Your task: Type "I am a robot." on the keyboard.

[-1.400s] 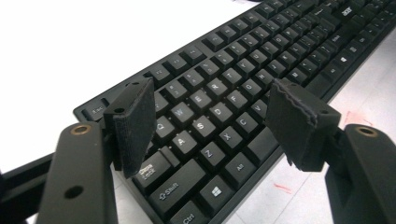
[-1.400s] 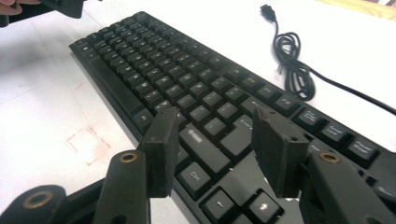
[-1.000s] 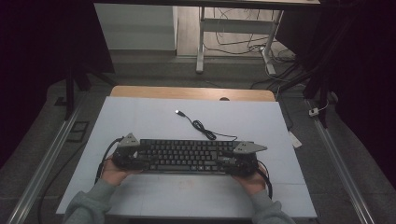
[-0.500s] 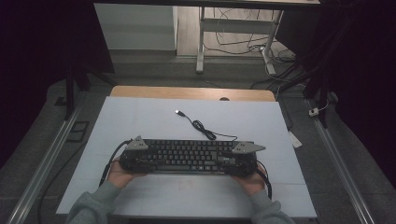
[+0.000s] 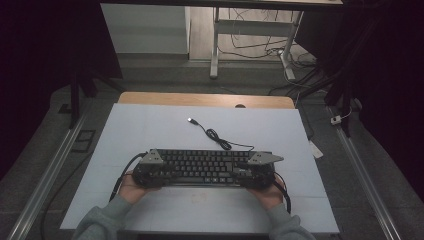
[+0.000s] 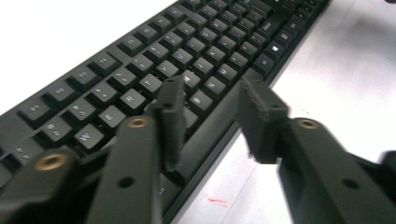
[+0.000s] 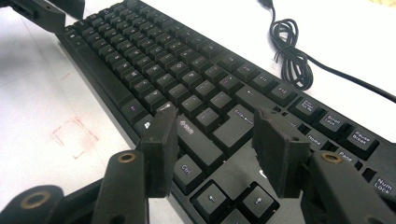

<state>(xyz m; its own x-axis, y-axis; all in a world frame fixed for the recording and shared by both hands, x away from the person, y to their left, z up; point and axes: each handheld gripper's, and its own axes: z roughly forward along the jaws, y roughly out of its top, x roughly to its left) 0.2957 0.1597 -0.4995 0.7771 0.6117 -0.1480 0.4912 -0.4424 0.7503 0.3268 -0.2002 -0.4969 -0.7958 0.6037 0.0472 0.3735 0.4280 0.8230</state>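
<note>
A black keyboard (image 5: 202, 167) lies flat on the pale blue-white table top (image 5: 150, 125), lengthwise across it and close to the person's edge. Everything else is placed from that keyboard.

The left gripper (image 5: 150, 167) sits at the keyboard's left end, held by the left hand (image 5: 131, 187) just behind that end. In the left gripper view its jaws straddle the keyboard's (image 6: 140, 70) front edge: one finger (image 6: 170, 116) hangs over the letter keys, the other stands off the edge above the bare table top (image 6: 336, 70). The jaws have just been closing, with the front rim between them, yet a gap is visible and the pads do not press on it, so they stand apart.

The right gripper (image 5: 255, 167) sits at the keyboard's right end, with the right hand (image 5: 267, 192) behind it. In the right gripper view its jaws also stand apart, hovering above the keys near the arrow cluster and the Ctrl key of the keyboard (image 7: 187, 84); neither pad is seen clamping anything.

The keyboard's black cable (image 5: 220, 142) leaves its far edge near the right half, runs through a small bundled coil just beyond the keyboard, and ends in a USB plug (image 5: 190, 120) lying loose farther out. The coil (image 7: 289, 51) shows beyond the function keys in the right gripper view. A faint red square mark (image 7: 74, 135) is drawn on the table just in front of the keyboard's near edge.
</note>
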